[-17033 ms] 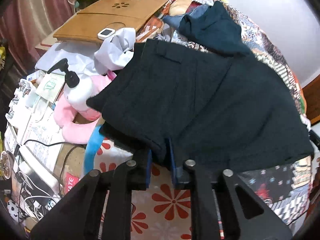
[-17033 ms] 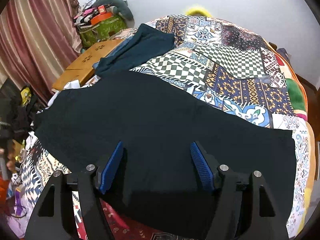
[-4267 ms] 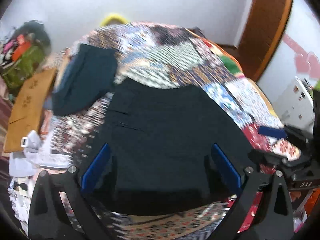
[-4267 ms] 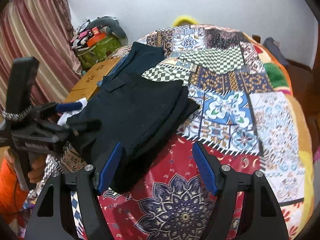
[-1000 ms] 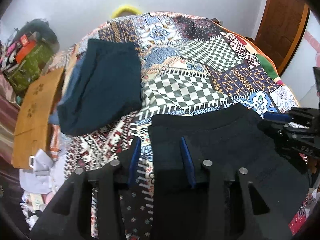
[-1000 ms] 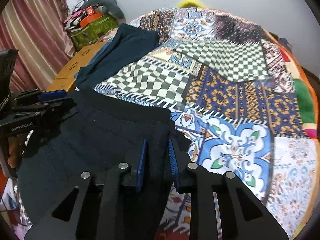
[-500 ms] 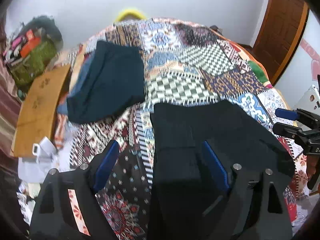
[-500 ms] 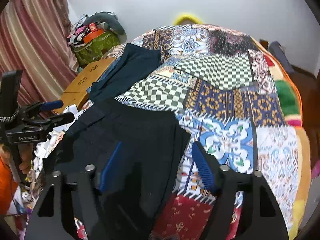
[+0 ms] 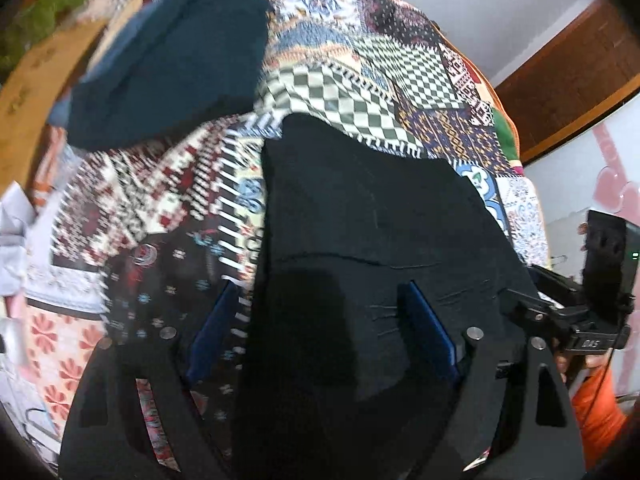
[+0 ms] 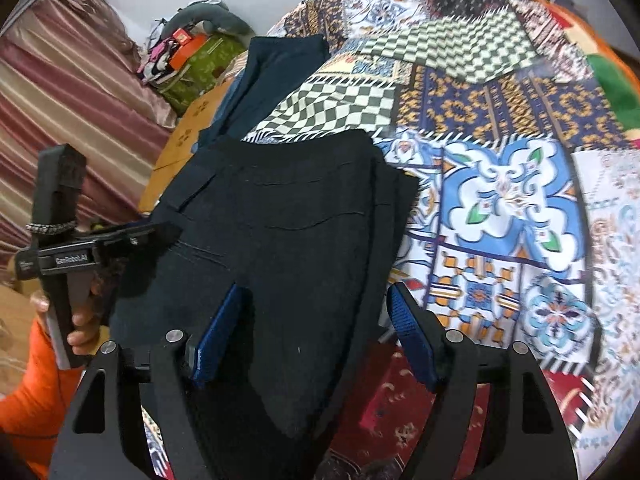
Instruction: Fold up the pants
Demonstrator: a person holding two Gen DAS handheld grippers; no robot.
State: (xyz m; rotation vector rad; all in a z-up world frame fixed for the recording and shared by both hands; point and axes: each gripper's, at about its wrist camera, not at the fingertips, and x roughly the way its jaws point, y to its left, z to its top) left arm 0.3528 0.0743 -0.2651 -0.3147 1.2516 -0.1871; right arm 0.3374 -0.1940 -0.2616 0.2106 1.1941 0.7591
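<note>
The black pants [image 9: 360,216] lie folded into a compact stack on the patchwork quilt [image 9: 152,200]; they also show in the right wrist view [image 10: 280,216]. My left gripper [image 9: 320,320] is open and empty, hovering over the near left edge of the stack. My right gripper [image 10: 316,328] is open and empty over the near end of the stack. The left gripper's body [image 10: 64,256] shows at the stack's left side, and the right gripper's body [image 9: 592,312] at its right side.
A folded dark teal garment [image 9: 168,60] lies on the quilt beyond the pants, also in the right wrist view [image 10: 276,76]. A wooden lap desk [image 9: 24,92] sits at the bed's left edge. A green bag [image 10: 196,68] and striped curtain [image 10: 60,92] stand at the left.
Both grippers opened and let go of the pants within the last second. They have since drawn closer and lower over the folded stack, which lies still.
</note>
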